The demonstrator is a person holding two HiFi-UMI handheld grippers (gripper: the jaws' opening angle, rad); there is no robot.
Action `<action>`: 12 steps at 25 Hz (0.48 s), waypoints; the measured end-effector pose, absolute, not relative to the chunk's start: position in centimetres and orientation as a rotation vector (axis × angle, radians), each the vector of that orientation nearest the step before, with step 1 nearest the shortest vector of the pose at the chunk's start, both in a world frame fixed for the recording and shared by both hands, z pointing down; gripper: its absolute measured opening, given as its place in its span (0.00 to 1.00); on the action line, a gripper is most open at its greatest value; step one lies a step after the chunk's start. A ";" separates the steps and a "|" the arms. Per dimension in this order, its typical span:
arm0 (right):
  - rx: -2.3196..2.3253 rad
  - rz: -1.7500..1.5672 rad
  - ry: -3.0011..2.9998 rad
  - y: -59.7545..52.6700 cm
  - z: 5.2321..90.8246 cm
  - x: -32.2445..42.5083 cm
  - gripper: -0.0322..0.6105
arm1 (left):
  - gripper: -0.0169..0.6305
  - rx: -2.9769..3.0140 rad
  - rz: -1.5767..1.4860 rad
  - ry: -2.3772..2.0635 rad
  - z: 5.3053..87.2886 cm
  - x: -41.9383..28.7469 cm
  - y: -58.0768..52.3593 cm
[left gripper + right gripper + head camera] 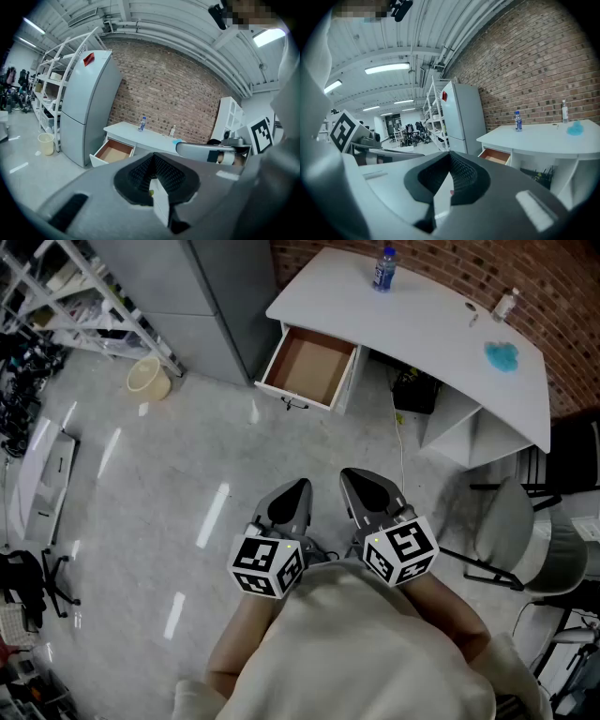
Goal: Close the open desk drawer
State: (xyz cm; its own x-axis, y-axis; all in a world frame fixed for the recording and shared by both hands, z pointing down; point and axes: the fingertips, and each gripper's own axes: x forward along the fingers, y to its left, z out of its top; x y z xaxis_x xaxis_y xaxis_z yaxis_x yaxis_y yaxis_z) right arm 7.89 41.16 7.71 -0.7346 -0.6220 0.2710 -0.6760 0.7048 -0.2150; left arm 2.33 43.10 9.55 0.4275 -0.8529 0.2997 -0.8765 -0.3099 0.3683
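While both grippers hang side by side close to the person's body, the open drawer (311, 367) sits well ahead of the fingers, pulled out from the left end of the white bench (441, 334). The left gripper (300, 486) has its fingers (140, 172) pressed together with nothing between them. The right gripper (351, 474) matches it, with its fingers (465, 174) meeting and empty. Both tilt slightly down toward the bench.

The drawer's brown bottom is bare, and its front edge with the handle (295, 402) faces the fingers across a wide stretch of grey floor (187, 474). A grey fridge (220, 296) stands ahead and left of the left fingers, its corner close beside the drawer's left edge, with a pale bucket (148, 378) further left.

Ahead and right of the right fingers, a chair (506, 521) stands near the bench's right end. A thin cable (401, 442) runs along the floor from under the bench. A water bottle (383, 268) stands on the bench beyond the drawer, and a blue cloth (502, 356) lies toward its right edge.
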 end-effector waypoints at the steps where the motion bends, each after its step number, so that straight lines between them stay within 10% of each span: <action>1: 1.049 0.449 -2.732 41.1 7.7 7.9 0.06 | 0.03 2.220 0.063 -1.452 9.3 2.6 42.9; 12: 1.041 0.435 -2.711 41.8 8.8 5.6 0.06 | 0.03 2.279 0.110 -1.439 9.6 1.2 43.3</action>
